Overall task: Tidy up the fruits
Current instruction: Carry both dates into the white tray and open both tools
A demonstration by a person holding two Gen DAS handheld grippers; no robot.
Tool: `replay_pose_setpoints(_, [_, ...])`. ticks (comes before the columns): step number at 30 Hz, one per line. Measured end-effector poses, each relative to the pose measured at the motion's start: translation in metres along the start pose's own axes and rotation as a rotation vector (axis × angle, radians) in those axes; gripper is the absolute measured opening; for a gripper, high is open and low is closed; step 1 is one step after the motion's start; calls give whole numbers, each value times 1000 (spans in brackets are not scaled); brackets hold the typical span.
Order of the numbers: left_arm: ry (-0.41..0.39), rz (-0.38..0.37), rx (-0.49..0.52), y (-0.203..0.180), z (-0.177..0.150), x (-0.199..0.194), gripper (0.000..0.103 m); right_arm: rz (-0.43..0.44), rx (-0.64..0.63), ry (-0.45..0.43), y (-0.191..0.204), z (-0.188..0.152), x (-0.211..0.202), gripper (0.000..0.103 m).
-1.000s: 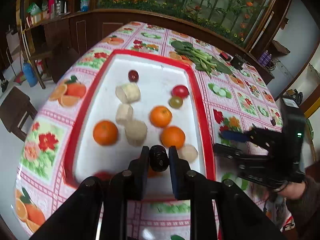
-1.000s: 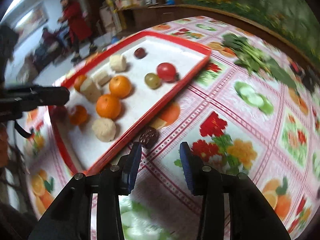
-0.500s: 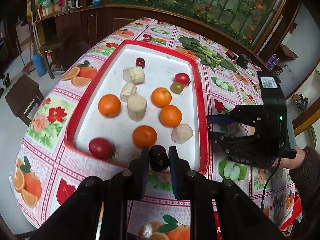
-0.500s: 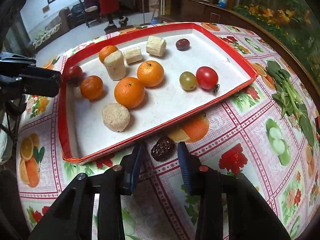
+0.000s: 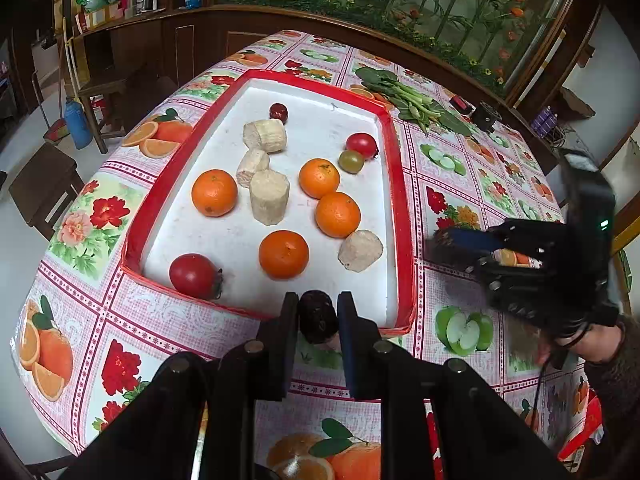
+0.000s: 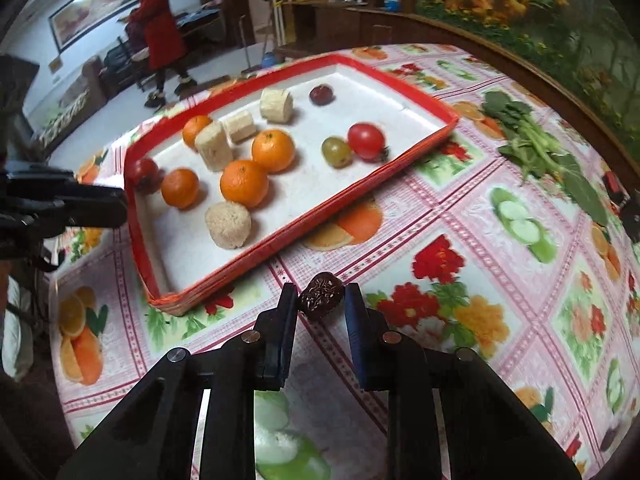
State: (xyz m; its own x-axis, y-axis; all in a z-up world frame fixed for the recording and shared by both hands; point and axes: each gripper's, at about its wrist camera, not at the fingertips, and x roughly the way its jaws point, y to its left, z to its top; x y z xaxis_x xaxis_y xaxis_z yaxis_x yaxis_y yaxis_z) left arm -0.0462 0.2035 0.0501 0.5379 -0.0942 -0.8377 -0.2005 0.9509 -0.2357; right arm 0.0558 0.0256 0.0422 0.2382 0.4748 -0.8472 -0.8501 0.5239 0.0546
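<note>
Clamped in the left gripper point(image 5: 318, 316) above the red tray's point(image 5: 404, 220) near rim, one dark date point(image 5: 318, 316); gripped by the right gripper point(image 6: 321, 298) over the desk point(image 6: 460, 216) beside the tray, apparently just lifted, a second date point(image 6: 321, 295), long axis across the fingers point(image 6: 354, 312).

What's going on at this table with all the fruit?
A person is sorting fruit with two hand-held gripping tools. The left tool is shut on a dark wrinkled dried date near the front edge of the red-rimmed white tray. The right tool is shut on another dark wrinkled date outside the tray. Four round oranges already sit inside.
</note>
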Motion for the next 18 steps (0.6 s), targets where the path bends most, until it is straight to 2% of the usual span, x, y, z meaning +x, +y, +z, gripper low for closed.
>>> replay_pose_setpoints(8, [-13,-6,-3,12,10,0,22,-33,49,-74,4,32,-15,23])
replay_pose_setpoints(18, [-10,36,14,39,26,9,22,-52,26,-50,26,64,27,23])
